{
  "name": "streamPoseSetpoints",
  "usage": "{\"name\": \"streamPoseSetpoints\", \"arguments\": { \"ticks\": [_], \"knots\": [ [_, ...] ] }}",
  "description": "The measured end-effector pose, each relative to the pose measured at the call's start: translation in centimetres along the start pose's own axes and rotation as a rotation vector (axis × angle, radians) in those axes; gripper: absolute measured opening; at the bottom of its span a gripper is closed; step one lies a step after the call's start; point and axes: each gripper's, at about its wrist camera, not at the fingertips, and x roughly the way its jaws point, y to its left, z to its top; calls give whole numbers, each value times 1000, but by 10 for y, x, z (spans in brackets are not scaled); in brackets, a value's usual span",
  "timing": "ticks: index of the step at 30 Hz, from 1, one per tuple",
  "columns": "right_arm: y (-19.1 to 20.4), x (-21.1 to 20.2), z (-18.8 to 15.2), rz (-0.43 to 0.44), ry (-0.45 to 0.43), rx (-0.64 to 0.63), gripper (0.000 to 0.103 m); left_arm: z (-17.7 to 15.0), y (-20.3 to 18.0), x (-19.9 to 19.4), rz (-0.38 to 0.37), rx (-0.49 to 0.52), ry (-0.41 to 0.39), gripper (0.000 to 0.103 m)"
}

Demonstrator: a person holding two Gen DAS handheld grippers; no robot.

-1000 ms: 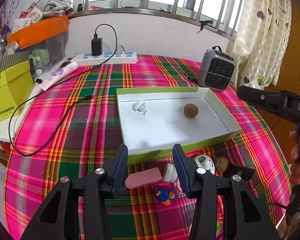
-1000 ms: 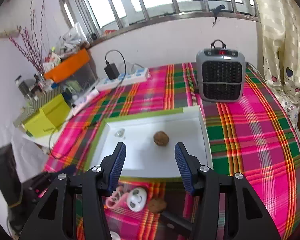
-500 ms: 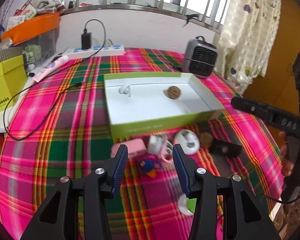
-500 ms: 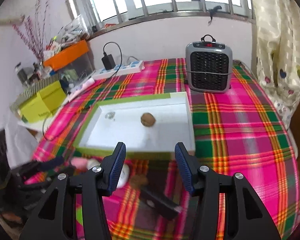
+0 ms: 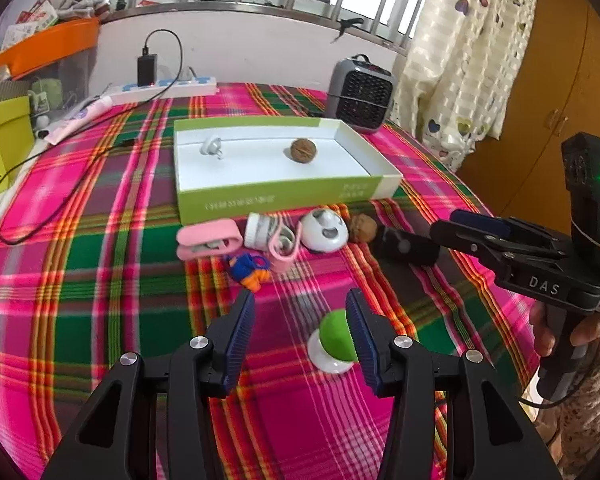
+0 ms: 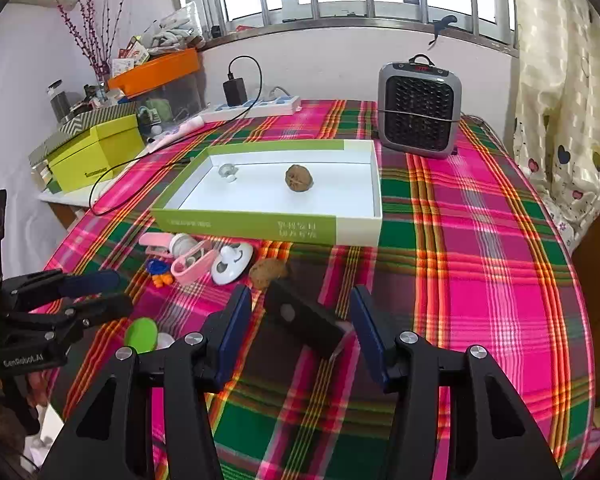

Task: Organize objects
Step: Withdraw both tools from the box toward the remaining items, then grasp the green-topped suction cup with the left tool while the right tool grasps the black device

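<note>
A green-and-white box (image 5: pixel 280 200) (image 6: pixel 244 224) holds a walnut (image 5: pixel 303 151) (image 6: pixel 299 177) and a small clear piece (image 5: pixel 212 146). Before it lie a pink clip (image 5: pixel 208 236), a white jar (image 5: pixel 260 230), a white round case (image 5: pixel 324 230) (image 6: pixel 232 258), a second walnut (image 5: pixel 362 228) (image 6: pixel 266 268) and a blue-orange toy (image 5: pixel 248 266). My left gripper (image 5: pixel 300 332) (image 6: pixel 120 290) is open over a green-topped white knob (image 5: pixel 334 344) (image 6: pixel 141 334), which sits by its right finger. My right gripper (image 6: pixel 300 324) (image 5: pixel 444 222) is open, with a black block (image 6: pixel 304 320) (image 5: pixel 408 246) on the cloth between its fingers.
A grey heater (image 6: pixel 420 108) stands at the back right behind the box. A power strip (image 5: pixel 164 88) with a black cable runs along the back left. A yellow box (image 6: pixel 96 152) sits at the left edge. The plaid table ends near a curtain (image 5: pixel 460 60) on the right.
Both grippers have drawn back from the box toward the near edge. The green-topped knob now shows between the left fingers, and the black block lies between the right fingers.
</note>
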Motion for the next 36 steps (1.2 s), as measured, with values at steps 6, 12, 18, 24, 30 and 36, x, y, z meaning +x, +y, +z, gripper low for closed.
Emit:
{"name": "streamPoseSetpoints", "arguments": {
  "ticks": [6, 12, 18, 24, 30, 36],
  "knots": [
    [-2, 2, -10, -1, 5, 5, 52, -12, -8, 5, -31, 6, 14, 50],
    [-7, 3, -18, 4, 10, 26, 52, -17, -18, 14, -41, 26, 24, 53],
    [-9, 2, -21, 10, 7, 30, 52, -19, -24, 21, -42, 30, 34, 53],
    [-12, 9, -24, -1, 26, 24, 52, -19, -23, 28, -15, 23, 42, 53],
    [-15, 16, -21, -12, 45, 10, 52, -19, -18, 30, 0, 9, 38, 49],
    [-11, 21, -18, -9, 54, -33, 52, -18, -15, 31, 8, 8, 31, 36]
  ]
}}
